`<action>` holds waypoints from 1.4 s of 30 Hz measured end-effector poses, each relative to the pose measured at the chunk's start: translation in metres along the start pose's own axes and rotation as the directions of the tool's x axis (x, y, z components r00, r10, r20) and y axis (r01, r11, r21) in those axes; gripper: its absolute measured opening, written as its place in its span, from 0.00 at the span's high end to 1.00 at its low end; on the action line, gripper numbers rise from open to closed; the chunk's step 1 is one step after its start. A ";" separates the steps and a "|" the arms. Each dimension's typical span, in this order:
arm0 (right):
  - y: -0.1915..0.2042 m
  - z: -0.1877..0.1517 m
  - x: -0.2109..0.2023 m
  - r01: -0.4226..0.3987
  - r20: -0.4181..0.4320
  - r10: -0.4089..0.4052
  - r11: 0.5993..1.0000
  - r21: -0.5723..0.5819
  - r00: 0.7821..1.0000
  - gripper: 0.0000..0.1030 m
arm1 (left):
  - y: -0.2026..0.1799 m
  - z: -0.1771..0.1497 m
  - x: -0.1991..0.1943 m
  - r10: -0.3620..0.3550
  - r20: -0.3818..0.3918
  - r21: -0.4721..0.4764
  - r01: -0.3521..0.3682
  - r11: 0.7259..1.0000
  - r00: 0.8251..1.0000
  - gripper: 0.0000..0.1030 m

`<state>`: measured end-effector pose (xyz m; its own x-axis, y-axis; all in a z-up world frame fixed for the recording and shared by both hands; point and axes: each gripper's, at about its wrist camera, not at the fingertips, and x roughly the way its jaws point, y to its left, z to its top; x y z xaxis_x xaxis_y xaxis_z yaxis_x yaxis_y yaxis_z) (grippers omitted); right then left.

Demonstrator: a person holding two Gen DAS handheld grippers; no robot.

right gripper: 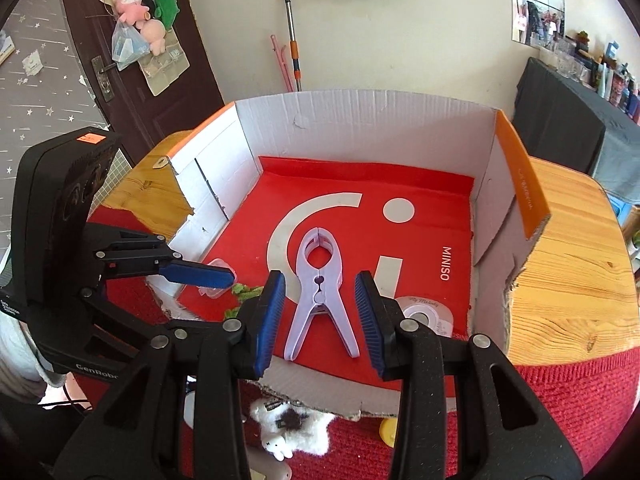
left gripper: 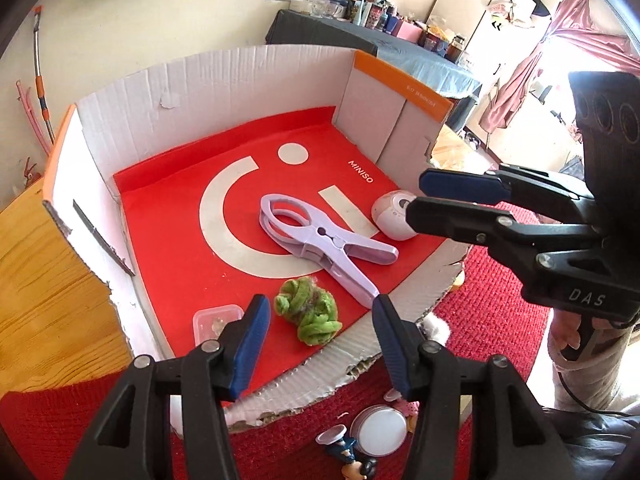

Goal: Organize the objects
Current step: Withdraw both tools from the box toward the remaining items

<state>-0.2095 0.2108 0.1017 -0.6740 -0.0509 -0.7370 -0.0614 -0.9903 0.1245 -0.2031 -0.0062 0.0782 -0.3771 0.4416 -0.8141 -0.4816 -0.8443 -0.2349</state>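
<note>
The box [left gripper: 248, 80] on the worktop [right gripper: 568, 264] holds a clip [right gripper: 320, 288], green yarn [left gripper: 308, 314], a small case [left gripper: 218, 320] and a white gadget [left gripper: 394, 214]. Both claws hang empty, left claw [left gripper: 318, 338] part open, right claw [right gripper: 320, 320] narrower. A tin [left gripper: 380, 428], figurine [left gripper: 348, 452] and plush [right gripper: 288, 432] wait outside.

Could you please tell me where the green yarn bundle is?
Left wrist view: the green yarn bundle lies inside the cardboard box, near its front edge, between the clear container and lilac clamp.
</note>
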 end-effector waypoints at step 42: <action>-0.004 -0.150 -0.046 0.096 0.140 -0.122 0.980 0.174 0.983 0.16 | -0.043 -0.131 -0.020 0.386 0.294 -0.243 -0.322 0.915 0.875 0.02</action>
<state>-0.0682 0.1980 0.0353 -0.7577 0.0884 -0.6466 -0.2535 -0.9528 0.1668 -0.0716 -0.0181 0.0351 -0.7479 0.1498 -0.6467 -0.1271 -0.9885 -0.0821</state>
